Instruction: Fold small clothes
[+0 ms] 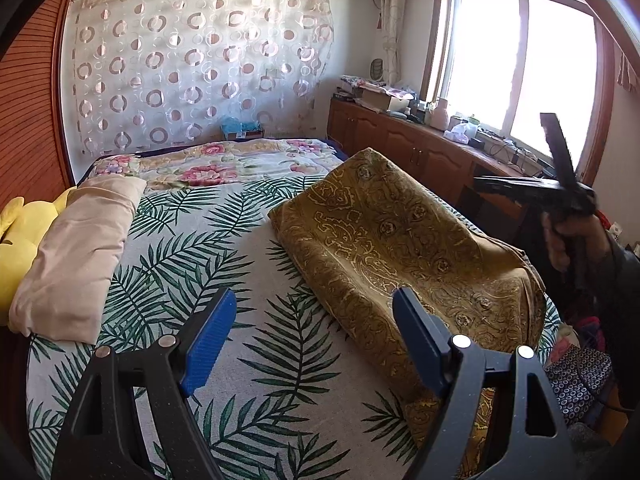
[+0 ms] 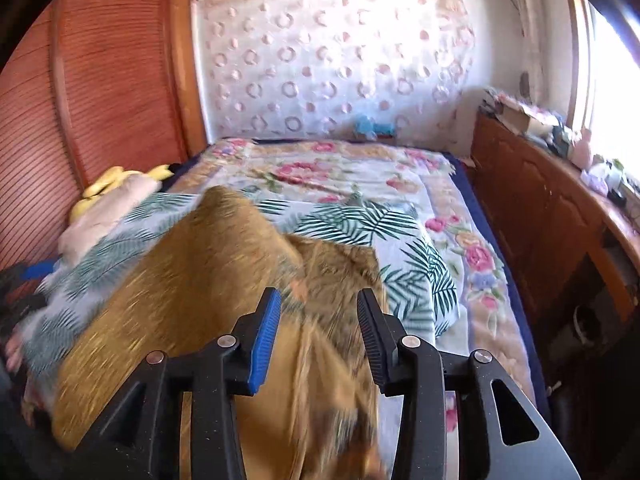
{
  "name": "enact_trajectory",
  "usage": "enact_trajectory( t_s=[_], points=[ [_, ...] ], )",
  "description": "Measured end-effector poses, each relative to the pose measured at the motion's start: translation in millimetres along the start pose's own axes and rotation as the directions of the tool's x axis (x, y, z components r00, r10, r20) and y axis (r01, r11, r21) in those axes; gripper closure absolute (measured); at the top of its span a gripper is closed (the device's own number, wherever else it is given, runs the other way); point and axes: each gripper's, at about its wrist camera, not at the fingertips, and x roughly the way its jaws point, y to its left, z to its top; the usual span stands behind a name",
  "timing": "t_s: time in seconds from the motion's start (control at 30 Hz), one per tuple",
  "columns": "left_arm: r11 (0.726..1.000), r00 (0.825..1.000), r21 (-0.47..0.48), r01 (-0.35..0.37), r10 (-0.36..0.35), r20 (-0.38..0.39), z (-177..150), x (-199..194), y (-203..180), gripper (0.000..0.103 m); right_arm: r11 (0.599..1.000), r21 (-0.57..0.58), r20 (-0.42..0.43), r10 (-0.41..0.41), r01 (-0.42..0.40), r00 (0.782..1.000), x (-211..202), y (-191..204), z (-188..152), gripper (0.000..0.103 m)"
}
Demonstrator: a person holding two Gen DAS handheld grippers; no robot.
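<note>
A mustard-yellow paisley cloth [image 1: 400, 248] lies rumpled on the palm-leaf bedsheet [image 1: 248, 360], one edge raised toward the right. My left gripper [image 1: 316, 320] is open over the sheet, its right finger [image 1: 420, 340] beside the cloth's near edge, and nothing is between its pads. In the left wrist view the right gripper [image 1: 560, 184] is held in a hand above the cloth's right side. In the blurred right wrist view the cloth [image 2: 200, 280] spreads under my right gripper [image 2: 318, 320]. Its jaws stand apart with cloth showing in the gap, and the pads do not press on it.
A folded beige cloth [image 1: 76, 256] and a yellow plush toy [image 1: 20, 228] lie along the bed's left side by a louvred wooden wardrobe [image 2: 100, 80]. A floral quilt [image 1: 224, 160] covers the far end. A cluttered wooden cabinet [image 1: 400, 140] runs along the right under the window.
</note>
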Motion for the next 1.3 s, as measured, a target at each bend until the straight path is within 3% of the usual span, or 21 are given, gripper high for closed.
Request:
enact_trajectory(
  t_s=[0.17, 0.3, 0.47, 0.67, 0.83, 0.97, 1.03, 1.17, 1.2, 1.27, 1.3],
  points=[
    [1.000, 1.000, -0.006, -0.003, 0.003, -0.007, -1.1, 1.1, 1.9, 0.022, 1.000, 0.010, -0.135, -0.007, 0.008, 0.991, 63.9, 3.3, 22.6, 0.062],
    [1.000, 1.000, -0.008, -0.001, 0.001, -0.010, -3.5, 0.2, 3.8, 0.022, 1.000, -0.006, -0.259, 0.003, -0.004, 0.966, 93.5, 18.0, 23.7, 0.062],
    [1.000, 1.000, -0.018, -0.001, 0.001, -0.013, -4.5, 0.9, 5.6, 0.022, 0.995, 0.008, -0.221, 0.095, -0.096, 0.971, 75.2, 40.2, 20.8, 0.062],
    [1.000, 1.000, -0.020, 0.004, -0.004, -0.017, -6.1, 2.2, 4.4, 0.022, 0.983, -0.082, -0.220, 0.140, -0.162, 0.965, 59.4, 69.6, 5.3, 0.061],
    [1.000, 1.000, -0.020, 0.005, -0.005, -0.023, -7.4, 1.8, 4.3, 0.022, 0.973, -0.110, -0.194, 0.178, -0.201, 0.965, 51.7, 86.2, 3.9, 0.050],
    [1.000, 1.000, -0.026, 0.006, -0.007, -0.022, -8.1, 1.4, 4.5, 0.022, 0.974, -0.146, -0.207, 0.139, -0.171, 0.968, 65.5, 93.3, -1.9, 0.044],
    [1.000, 1.000, -0.028, 0.007, -0.008, -0.022, -9.3, 1.4, 4.0, 0.022, 0.976, -0.131, -0.234, 0.141, -0.175, 0.962, 77.7, 90.2, -2.7, 0.035],
    [1.000, 1.000, -0.026, 0.008, -0.009, -0.026, -10.8, 1.5, 5.2, 0.022, 0.973, -0.064, -0.257, 0.201, -0.224, 0.945, 90.1, 77.9, -2.4, 0.034],
    [1.000, 1.000, -0.028, 0.008, -0.009, -0.027, -11.3, 1.5, 5.6, 0.022, 0.970, -0.058, -0.254, 0.213, -0.235, 0.943, 89.6, 75.6, -3.2, 0.034],
    [0.999, 1.000, -0.033, 0.009, -0.010, -0.029, -10.8, 2.0, 7.4, 0.022, 0.961, -0.061, -0.252, 0.246, -0.268, 0.936, 85.1, 73.6, -4.3, 0.053],
    [0.999, 0.999, -0.034, 0.008, -0.010, -0.031, -10.7, 2.6, 7.4, 0.022, 0.960, -0.074, -0.246, 0.246, -0.271, 0.938, 78.5, 72.2, -4.4, 0.070]
  ],
)
